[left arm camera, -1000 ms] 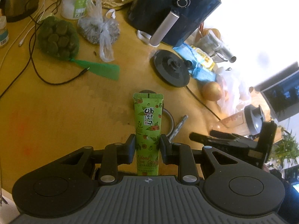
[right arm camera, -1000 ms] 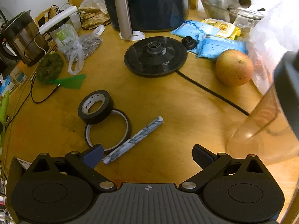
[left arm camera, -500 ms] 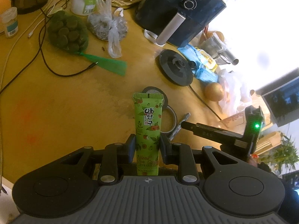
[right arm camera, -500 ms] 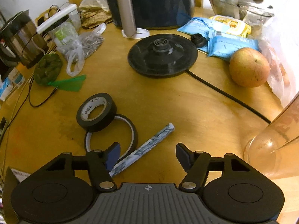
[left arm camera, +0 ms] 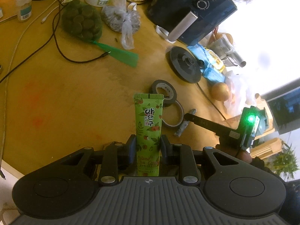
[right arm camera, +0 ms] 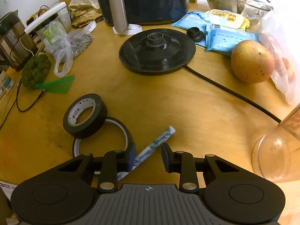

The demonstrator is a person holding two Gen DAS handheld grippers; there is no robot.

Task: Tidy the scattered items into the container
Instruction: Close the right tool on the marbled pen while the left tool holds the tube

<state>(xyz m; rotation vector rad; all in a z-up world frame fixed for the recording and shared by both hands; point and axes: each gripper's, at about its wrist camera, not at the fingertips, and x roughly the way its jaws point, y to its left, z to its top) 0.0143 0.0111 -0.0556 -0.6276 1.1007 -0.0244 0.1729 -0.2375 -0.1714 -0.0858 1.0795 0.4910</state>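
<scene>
My left gripper (left arm camera: 148,146) is shut on a green hand cream tube (left arm camera: 149,116), held upright above the wooden table (left arm camera: 75,97). My right gripper (right arm camera: 148,154) is low over the table with its jaws closing. A blue-white marbled stick (right arm camera: 159,142) lies slanted between them; the left pad touches it and the right pad stands clear. A black tape roll (right arm camera: 85,116) rests on a thin tape ring (right arm camera: 120,129) just left of the stick. A clear plastic container (right arm camera: 271,150) stands at the right edge. The left wrist view also shows the stick (left arm camera: 182,128) under the right gripper's fingers (left arm camera: 189,116).
A black kettle base (right arm camera: 157,50) with its cable (right arm camera: 225,91) lies behind the stick. An apple (right arm camera: 252,61), blue wipe packs (right arm camera: 230,37) and a dark air fryer (right arm camera: 150,0) stand further back. A green net bag (right arm camera: 35,71) and tied plastic bags sit at the left.
My right gripper has sunk toward the stick and its jaws have narrowed from wide apart to close around it. The left gripper still grips the tube and has drifted a little.
</scene>
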